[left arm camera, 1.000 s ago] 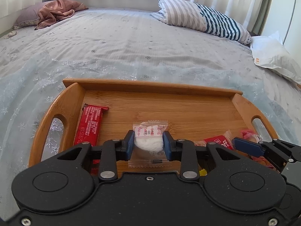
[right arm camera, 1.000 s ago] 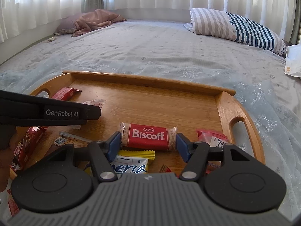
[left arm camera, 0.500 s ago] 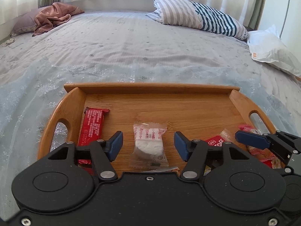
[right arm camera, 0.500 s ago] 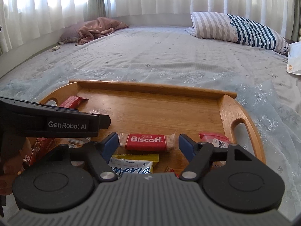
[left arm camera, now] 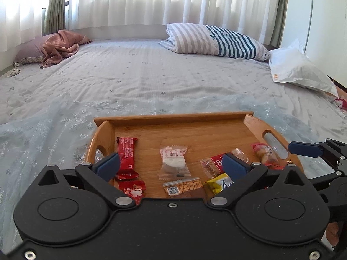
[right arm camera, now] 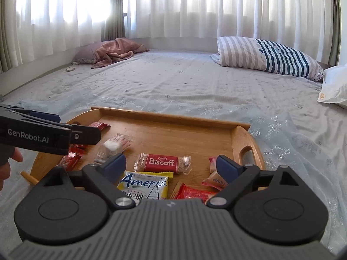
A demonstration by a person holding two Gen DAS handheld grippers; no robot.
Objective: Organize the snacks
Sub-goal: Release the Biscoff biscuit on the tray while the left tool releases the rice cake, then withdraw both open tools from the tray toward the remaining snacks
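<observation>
Bamboo tray [left arm camera: 173, 117] holds white-cake packet [left arm camera: 174, 162] and Biscoff [right arm camera: 162, 162], both just released; my jaws are opening wide, empty; next snack possible.

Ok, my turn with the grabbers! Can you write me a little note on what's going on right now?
Left gripper: jaws opening, nothing held; the white cake packet lies on the wooden tray between them.
Right gripper: jaws opening, nothing held; the Biscoff biscuit lies between them.
Done: the snacks in view sit on the tray, including the red bar at its left end.
Left: I cannot tell; nothing in view shows the wanted layout.
</observation>
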